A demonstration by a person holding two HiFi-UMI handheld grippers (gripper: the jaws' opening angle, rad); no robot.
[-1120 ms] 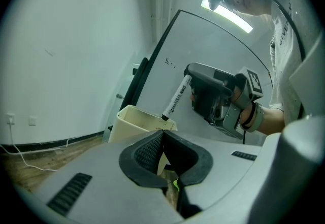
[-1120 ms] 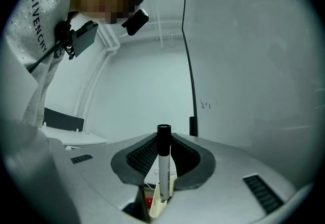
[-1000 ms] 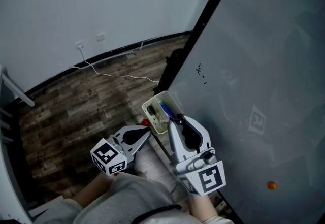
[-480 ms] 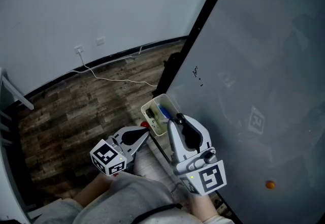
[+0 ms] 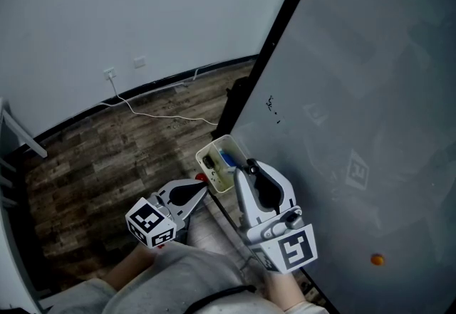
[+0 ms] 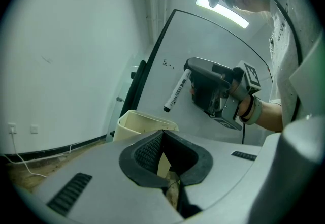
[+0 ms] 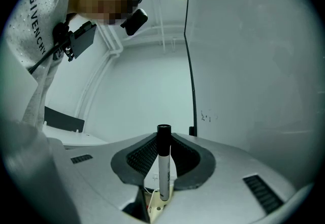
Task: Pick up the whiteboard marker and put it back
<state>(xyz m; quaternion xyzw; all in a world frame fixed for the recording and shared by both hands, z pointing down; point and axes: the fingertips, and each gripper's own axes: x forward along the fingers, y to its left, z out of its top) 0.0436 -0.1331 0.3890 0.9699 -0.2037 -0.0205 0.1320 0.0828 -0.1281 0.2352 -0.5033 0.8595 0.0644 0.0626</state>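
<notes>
Right gripper (image 5: 249,165), clamped on the whiteboard marker (image 6: 176,92), hovered over the cream bin (image 5: 211,154) at the whiteboard's (image 5: 356,92) edge, floor (image 5: 107,156) alongside.

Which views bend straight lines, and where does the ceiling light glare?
Left gripper view: fisheye, black corners, the edge of the whiteboard bowed, ceiling light blown out. Right gripper view: same round frame, light glaring at top, marker sharp in the right claw. Head view: even, dim light, straight lines, faint reflections on the whiteboard.
</notes>
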